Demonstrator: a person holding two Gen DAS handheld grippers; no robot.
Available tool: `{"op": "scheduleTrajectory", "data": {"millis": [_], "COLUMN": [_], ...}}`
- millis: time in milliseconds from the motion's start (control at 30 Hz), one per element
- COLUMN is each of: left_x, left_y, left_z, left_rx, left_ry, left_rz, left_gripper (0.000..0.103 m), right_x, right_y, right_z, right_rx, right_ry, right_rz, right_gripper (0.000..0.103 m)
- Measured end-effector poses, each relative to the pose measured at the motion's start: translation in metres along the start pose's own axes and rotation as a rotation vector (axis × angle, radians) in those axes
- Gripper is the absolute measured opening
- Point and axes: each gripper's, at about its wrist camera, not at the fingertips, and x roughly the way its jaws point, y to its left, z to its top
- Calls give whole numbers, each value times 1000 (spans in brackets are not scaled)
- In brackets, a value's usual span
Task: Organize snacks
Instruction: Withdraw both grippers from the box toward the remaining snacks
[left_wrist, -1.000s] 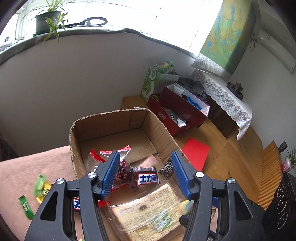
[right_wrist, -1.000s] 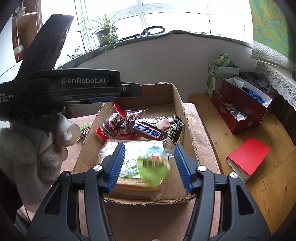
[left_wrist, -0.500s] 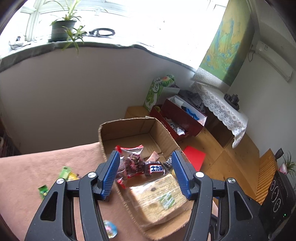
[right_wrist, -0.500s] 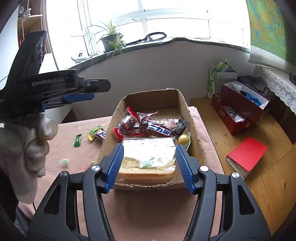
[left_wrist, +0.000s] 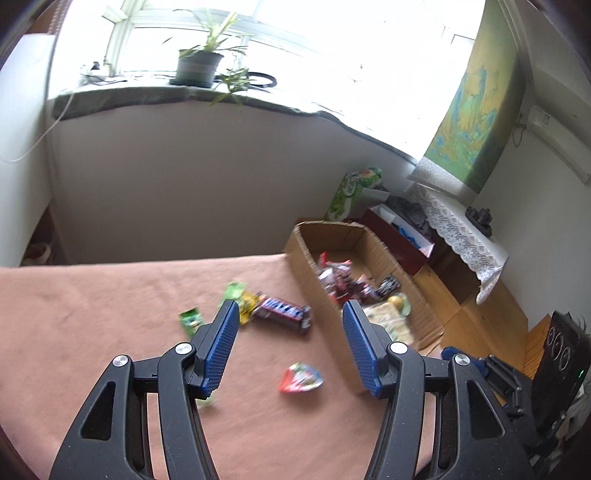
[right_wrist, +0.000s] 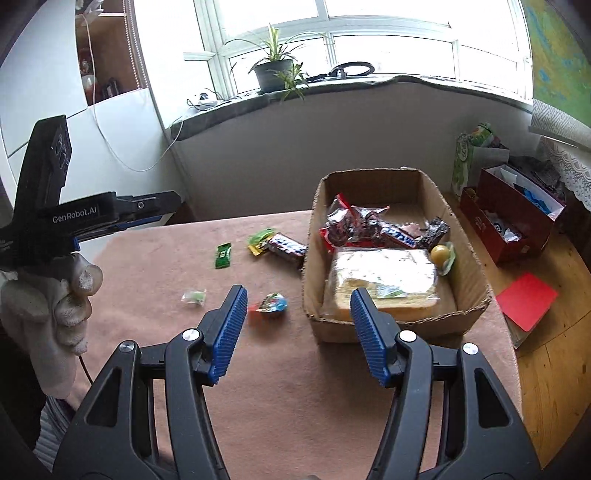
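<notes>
Snacks, loose and boxed, listed by size for you.

Worktop (right_wrist: 258, 387), pink cloth: carries everything below.

Cardboard box (right_wrist: 469, 295), right side of the worktop: holds a wrapped sandwich (right_wrist: 384, 280), several red and dark wrappers at the far end, and a small yellow ball-shaped sweet (right_wrist: 440, 253) by the right wall.

Right gripper (right_wrist: 297, 332): jaws wide, nothing between them, held above the worktop in front of the box's near left corner.

Left gripper (left_wrist: 286, 347): jaws wide and empty, looking down on the loose snacks.

Chocolate bar (right_wrist: 286, 245): on the cloth, just beside the box's left wall.

Yellow-green packets (right_wrist: 260, 242): touching the bar's far end.

Green stick packet (right_wrist: 223, 255): left of those, apart.

Round colourful sweet (right_wrist: 271, 305): nearest your right jaws, probably the next pick.

Small clear-wrapped sweet (right_wrist: 194, 296): left of it.

Handling advice: lower until the pads straddle the round sweet, close gently since the foil may slide, lift clear of the box wall, then release over a bare patch inside.
</notes>
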Motion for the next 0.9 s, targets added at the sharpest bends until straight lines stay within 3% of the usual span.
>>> {"op": "scheduleTrajectory", "data": {"millis": [267,500,900], "left_x": [-5,14,50], "left_y": [54,63,69], "left_z": [-45,-73,-85], "left_rx": [-90,-51,6], "left_ry": [59,119,174], "left_rz": [56,96,122], "left_gripper": [58,57,57], "right_x": [41,80,133], "right_y": [38,49,51], "right_z": [-23,-36,-27], "right_rx": [-8,11,6], "right_ry": [89,167,222], "right_rz": [57,9,-94], "right_gripper": [61,61,61]}}
